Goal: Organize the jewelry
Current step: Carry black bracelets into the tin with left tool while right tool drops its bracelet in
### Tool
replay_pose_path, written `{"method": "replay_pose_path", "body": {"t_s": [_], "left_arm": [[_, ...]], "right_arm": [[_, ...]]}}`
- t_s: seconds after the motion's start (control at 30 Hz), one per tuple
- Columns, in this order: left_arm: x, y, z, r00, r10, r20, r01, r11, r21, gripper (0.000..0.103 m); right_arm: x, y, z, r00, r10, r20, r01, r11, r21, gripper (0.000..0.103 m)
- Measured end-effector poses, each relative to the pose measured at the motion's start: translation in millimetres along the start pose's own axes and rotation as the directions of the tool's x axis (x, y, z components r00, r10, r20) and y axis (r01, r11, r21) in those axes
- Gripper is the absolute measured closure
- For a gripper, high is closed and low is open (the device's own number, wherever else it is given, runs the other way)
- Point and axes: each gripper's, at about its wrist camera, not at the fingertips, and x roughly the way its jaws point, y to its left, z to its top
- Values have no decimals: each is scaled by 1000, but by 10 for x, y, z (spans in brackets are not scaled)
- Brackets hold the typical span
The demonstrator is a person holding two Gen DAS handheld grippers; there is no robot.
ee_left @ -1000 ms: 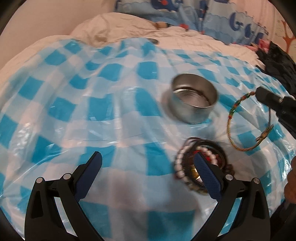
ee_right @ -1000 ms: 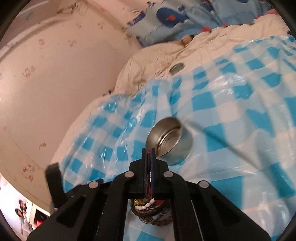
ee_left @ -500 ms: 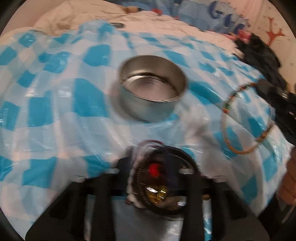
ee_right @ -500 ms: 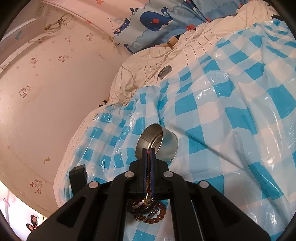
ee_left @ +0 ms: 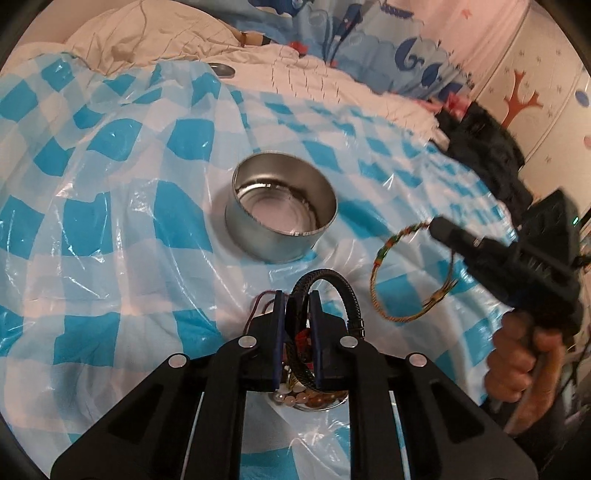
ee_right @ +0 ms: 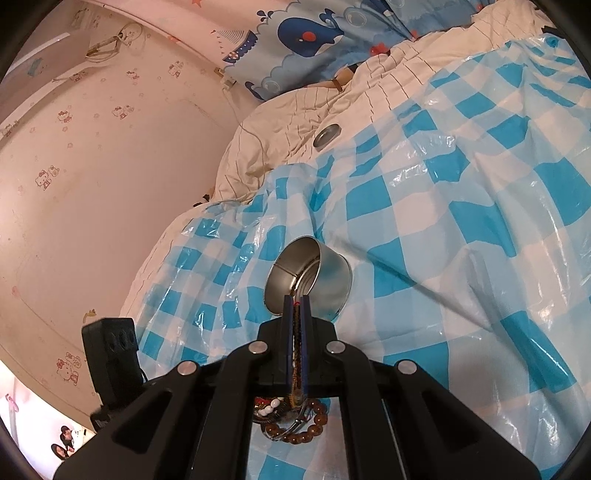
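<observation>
A round silver tin (ee_left: 282,212) stands open on a blue-and-white checked plastic sheet (ee_left: 122,184); it also shows in the right wrist view (ee_right: 308,278). My left gripper (ee_left: 295,332) is shut on a black braided bracelet (ee_left: 332,286), lifted just above a pile of beaded bracelets (ee_left: 306,397). My right gripper (ee_right: 296,332) is shut on a thin multicoloured woven bracelet (ee_right: 295,354), which hangs as a ring in the left wrist view (ee_left: 410,273), right of the tin. The pile shows below the right gripper (ee_right: 295,424).
A small silver lid (ee_left: 221,69) lies on the cream quilt (ee_left: 177,33) behind the sheet. Dark clothing (ee_left: 487,155) lies at the far right. A pink wall (ee_right: 92,184) borders the bed's far side.
My left gripper moved right over the pile, shut on the black braided bracelet and lifted it. My right gripper kept its hold on the woven bracelet and rose slightly.
</observation>
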Motion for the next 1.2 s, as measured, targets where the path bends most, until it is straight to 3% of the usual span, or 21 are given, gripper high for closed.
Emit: {"method": "replay_pose_path", "body": {"t_s": [0.2,0.23,0.3,0.37,0.5,0.57,0.63,0.8,0.87,0.9,0.93,1.0,1.2], "left_arm": [[-58,21,85,998,-67,18,67,997,-29,92],[-46,2,88,999,-52,10,53,999,-15,92],[25,-51,69,998,60,-25,-59,997,42,91],[158,-8,31,986,154,-69,-151,987,56,91],[289,156,17,983,139,-121,-141,990,-3,90],[302,208,31,984,129,-122,-134,991,-28,83],[313,267,41,982,148,-119,-155,986,-54,54],[438,307,37,977,162,-136,-171,984,-58,50],[509,233,1,969,195,-152,-198,980,-5,53],[541,180,-17,963,218,-157,-216,976,32,79],[556,146,-30,962,214,-167,-208,977,52,91],[488,72,-29,966,217,-140,-207,975,83,95],[93,141,103,998,63,-21,-64,997,-30,96]], "right_arm": [[-4,10,-2,1000,0,2,0,1000,-4,99],[-2,13,-7,1000,0,3,0,1000,-5,99],[-2,17,-11,1000,1,2,-1,1000,-4,99],[-1,21,-10,1000,0,2,0,1000,-5,99],[-5,34,-15,1000,3,2,-3,1000,-3,99],[-6,34,-14,1000,3,2,-3,1000,-1,99],[-5,33,-11,1000,4,1,-4,1000,-2,99],[5,49,-29,1000,8,-4,-8,1000,-2,99],[7,50,-34,1000,9,-6,-9,1000,-1,99],[5,50,-36,1000,10,-7,-10,1000,-1,99],[5,51,-37,1000,10,-7,-10,1000,-1,99],[7,52,-36,1000,9,-6,-9,1000,0,99],[4,49,-41,1000,11,-6,-11,1000,0,99]]}}
